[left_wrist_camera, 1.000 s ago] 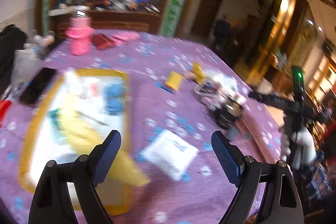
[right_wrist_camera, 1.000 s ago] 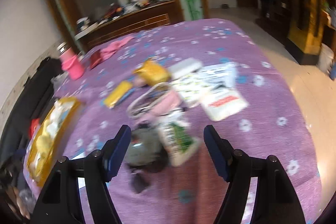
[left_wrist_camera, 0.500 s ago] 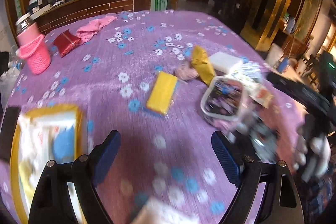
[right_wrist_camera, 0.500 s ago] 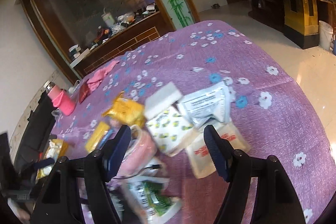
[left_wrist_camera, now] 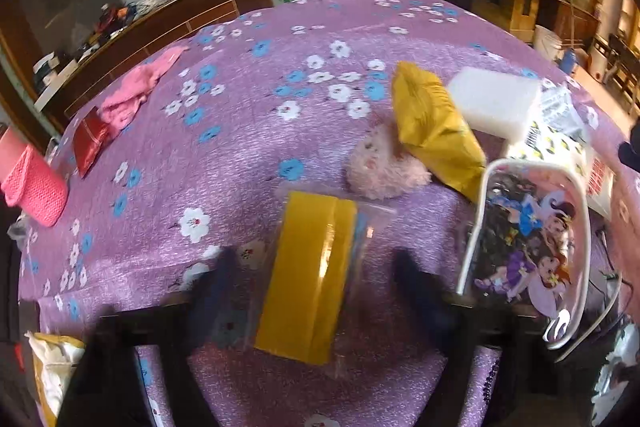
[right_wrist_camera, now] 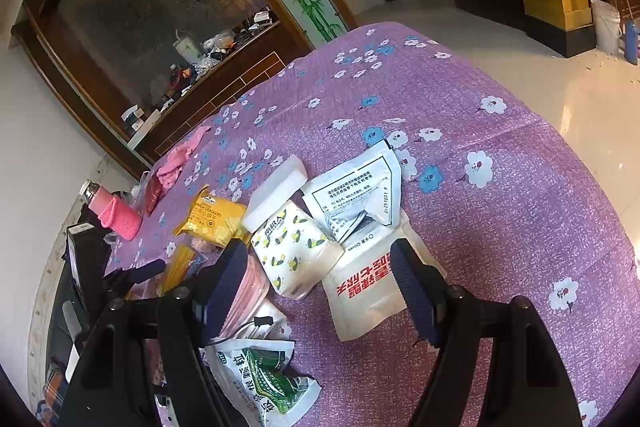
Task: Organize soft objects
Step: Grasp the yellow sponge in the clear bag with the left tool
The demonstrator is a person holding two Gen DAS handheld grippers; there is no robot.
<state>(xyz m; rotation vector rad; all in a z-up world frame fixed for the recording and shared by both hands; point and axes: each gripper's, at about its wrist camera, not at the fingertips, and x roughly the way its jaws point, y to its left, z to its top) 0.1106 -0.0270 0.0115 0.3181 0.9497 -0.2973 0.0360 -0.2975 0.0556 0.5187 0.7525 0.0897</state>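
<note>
now the left gripper (left_wrist_camera: 316,291) straddles a yellow sponge in clear wrap (left_wrist_camera: 308,279) on the purple flowered cloth (left_wrist_camera: 240,147); its jaws have just been closing, blurred, and contact with the sponge cannot be told. the right gripper (right_wrist_camera: 320,283) hangs open, holding nothing, over a lemon-print pack (right_wrist_camera: 296,251) and a white pouch with red lettering (right_wrist_camera: 368,287).

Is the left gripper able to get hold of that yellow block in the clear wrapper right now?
Probably yes: the yellow block lies between the left gripper fingers, which have just been closing, with nothing covering it.
</note>
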